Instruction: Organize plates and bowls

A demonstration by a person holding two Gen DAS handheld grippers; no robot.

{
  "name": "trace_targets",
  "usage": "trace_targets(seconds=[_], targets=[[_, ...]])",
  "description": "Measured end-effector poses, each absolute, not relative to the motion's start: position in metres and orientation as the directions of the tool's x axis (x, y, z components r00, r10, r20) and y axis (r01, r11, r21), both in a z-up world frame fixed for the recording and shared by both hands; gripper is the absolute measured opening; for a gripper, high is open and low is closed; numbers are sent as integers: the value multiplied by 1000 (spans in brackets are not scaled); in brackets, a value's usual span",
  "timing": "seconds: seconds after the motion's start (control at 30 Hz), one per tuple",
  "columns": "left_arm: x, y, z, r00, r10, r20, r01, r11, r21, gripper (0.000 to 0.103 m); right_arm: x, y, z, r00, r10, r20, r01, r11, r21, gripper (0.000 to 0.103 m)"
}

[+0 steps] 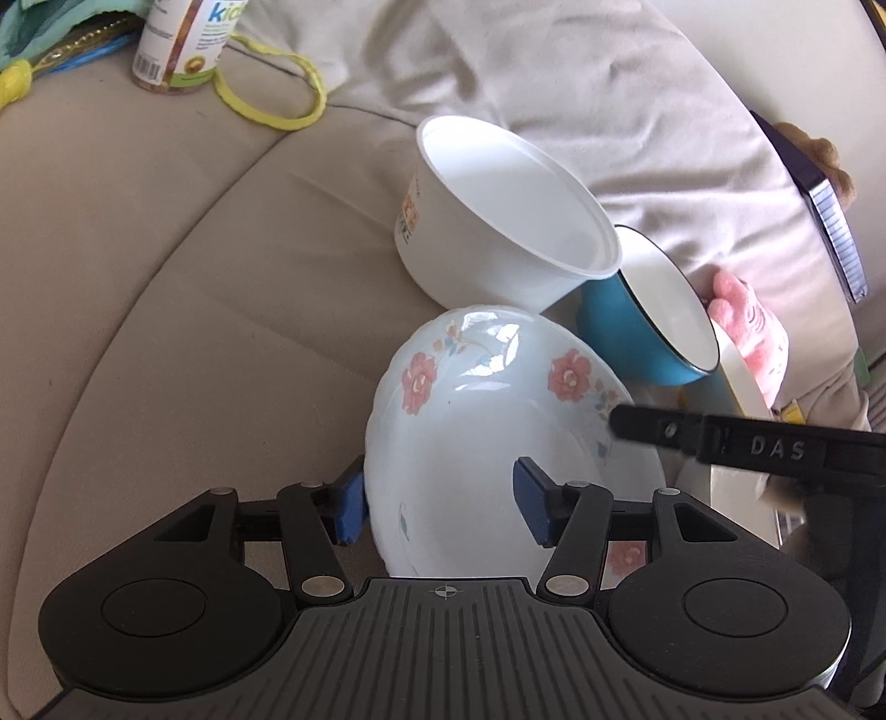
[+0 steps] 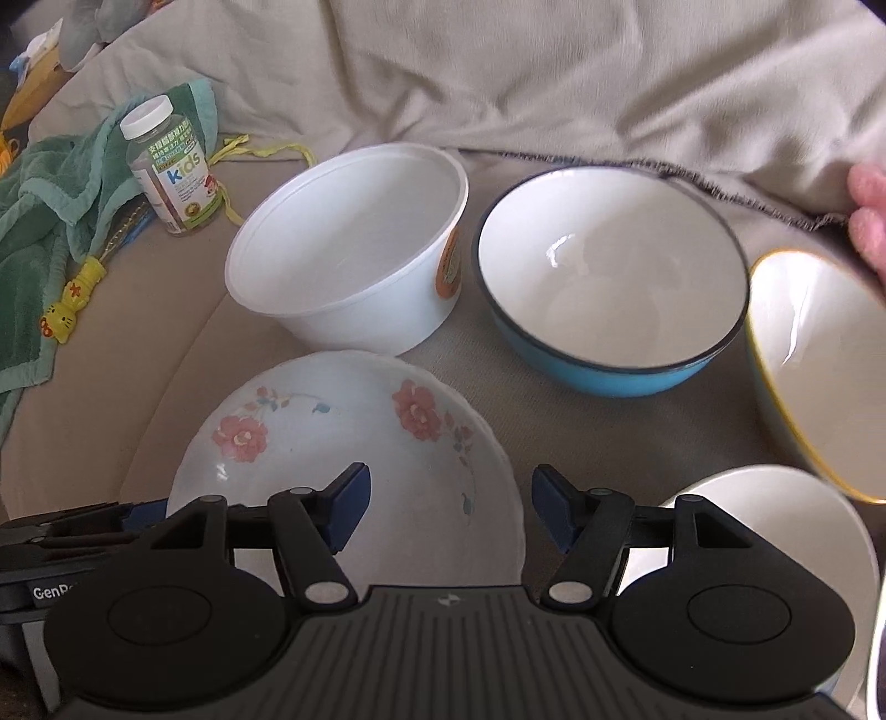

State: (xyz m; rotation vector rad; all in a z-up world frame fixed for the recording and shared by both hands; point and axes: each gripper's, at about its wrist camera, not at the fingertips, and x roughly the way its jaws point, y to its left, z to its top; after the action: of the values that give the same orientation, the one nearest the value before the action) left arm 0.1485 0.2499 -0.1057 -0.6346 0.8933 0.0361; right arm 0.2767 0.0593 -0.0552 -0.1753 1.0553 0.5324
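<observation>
A white plate with pink flowers [image 1: 476, 437] [image 2: 343, 443] lies on the beige sofa cushion. My left gripper [image 1: 440, 507] is open, its blue pads either side of the plate's left rim. My right gripper [image 2: 448, 512] is open, its pads straddling the plate's right rim. Behind the plate stand a white plastic tub [image 1: 498, 216] [image 2: 354, 249] and a blue bowl with a white inside [image 1: 659, 315] [image 2: 609, 277]. A yellow-rimmed bowl [image 2: 819, 365] and a plain white bowl [image 2: 775, 526] lie at the right.
A vitamin bottle [image 2: 166, 171] [image 1: 183, 39], a green towel [image 2: 61, 183] and a yellow cord [image 1: 277, 105] lie at the back left. A beige blanket [image 2: 554, 72] covers the sofa back. A pink soft toy [image 1: 747, 338] sits at the right.
</observation>
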Motion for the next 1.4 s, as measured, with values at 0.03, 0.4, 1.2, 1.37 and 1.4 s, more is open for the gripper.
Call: trace_targets(seconds=[0.03,0.4,1.2,1.37,1.4], targets=[[148,250,-106,635,-227,-738,-284,820,-497,58,273,59,-48,423,320,-848,-500,863,77,66],[126,230,-50,775,-86,-626,-245,872,-424,56,191,-108,11,630,363,-686,-277,931,238,78],[246,36,-61,559,-217,-800,124,976,-178,56,202,-205,-120,552,484,-679,118,761,638,78],[250,32,-71,521,-200,-830,119,980,-162,56,200,-210,-126,557,535,-635,98,717,690,90],[251,30,-72,515,-197,-834,118,980,-159,56,205,-209,-126,549,544,-635,82,720,689,94]])
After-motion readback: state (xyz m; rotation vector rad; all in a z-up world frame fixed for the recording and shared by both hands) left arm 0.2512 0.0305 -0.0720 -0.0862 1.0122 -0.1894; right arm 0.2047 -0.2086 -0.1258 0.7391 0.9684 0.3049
